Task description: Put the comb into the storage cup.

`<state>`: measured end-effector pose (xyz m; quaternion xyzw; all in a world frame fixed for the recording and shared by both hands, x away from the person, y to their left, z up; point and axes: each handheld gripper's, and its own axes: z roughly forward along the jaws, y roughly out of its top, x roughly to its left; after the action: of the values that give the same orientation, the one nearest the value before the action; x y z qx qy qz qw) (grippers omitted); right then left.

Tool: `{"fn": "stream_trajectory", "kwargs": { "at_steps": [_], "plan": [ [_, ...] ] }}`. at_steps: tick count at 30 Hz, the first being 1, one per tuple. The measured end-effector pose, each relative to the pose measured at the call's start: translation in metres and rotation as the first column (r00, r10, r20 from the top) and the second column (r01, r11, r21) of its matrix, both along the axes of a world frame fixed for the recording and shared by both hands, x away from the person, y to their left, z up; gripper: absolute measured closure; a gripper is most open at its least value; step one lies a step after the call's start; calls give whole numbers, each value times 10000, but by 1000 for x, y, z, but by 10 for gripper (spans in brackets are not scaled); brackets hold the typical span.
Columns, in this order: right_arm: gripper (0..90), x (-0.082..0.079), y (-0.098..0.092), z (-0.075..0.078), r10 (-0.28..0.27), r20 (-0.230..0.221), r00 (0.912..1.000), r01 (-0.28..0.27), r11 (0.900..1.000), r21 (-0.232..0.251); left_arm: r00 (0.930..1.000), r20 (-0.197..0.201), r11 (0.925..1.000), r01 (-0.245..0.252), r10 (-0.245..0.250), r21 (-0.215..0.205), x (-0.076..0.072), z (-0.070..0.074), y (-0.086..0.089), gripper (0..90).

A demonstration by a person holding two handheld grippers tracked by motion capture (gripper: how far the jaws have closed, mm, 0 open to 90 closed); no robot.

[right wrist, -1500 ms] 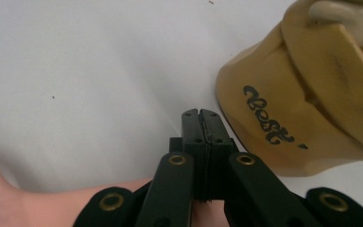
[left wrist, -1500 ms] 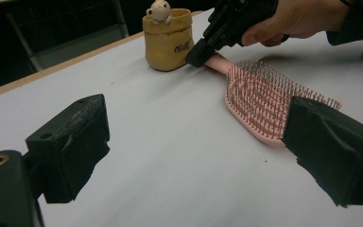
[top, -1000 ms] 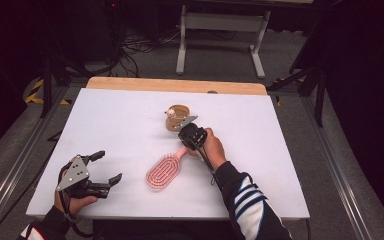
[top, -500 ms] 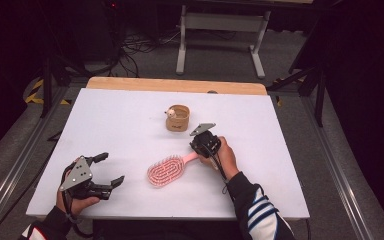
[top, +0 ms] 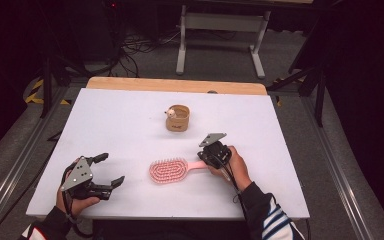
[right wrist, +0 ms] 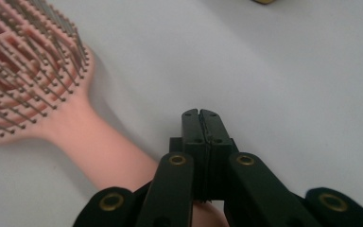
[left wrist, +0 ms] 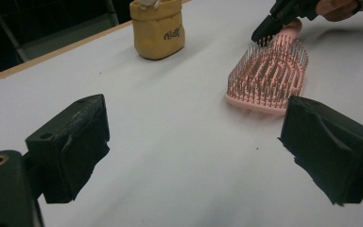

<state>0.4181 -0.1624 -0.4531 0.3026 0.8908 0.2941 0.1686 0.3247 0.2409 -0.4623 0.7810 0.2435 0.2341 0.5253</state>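
Showing right claw closed above brush handle.

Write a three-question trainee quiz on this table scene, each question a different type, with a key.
1. True or false: the pink hairbrush lies with its bristles facing up.
2. Multiple choice: the left gripper has its jaws A) spread wide with nothing between them, B) shut on the brush handle, C) shut on the tan cup.
3. Fill in: the right gripper has its jaws pressed ____, beside the brush handle.

Key
1. True; the bristles stand upward in the left gripper view.
2. A.
3. Together. They hold nothing; the handle runs past them on one side. The tan cup stands apart, farther up the white table.
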Motion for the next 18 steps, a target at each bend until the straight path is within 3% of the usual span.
{"fn": "stream_trajectory", "kwargs": {
  "at_steps": [18],
  "plan": [
    [900,-33,-21,0,506,-311,9982,-498,9985,243,10000,-90,10000,31,-30,94,1,-1,-2,99]
  ]
}}
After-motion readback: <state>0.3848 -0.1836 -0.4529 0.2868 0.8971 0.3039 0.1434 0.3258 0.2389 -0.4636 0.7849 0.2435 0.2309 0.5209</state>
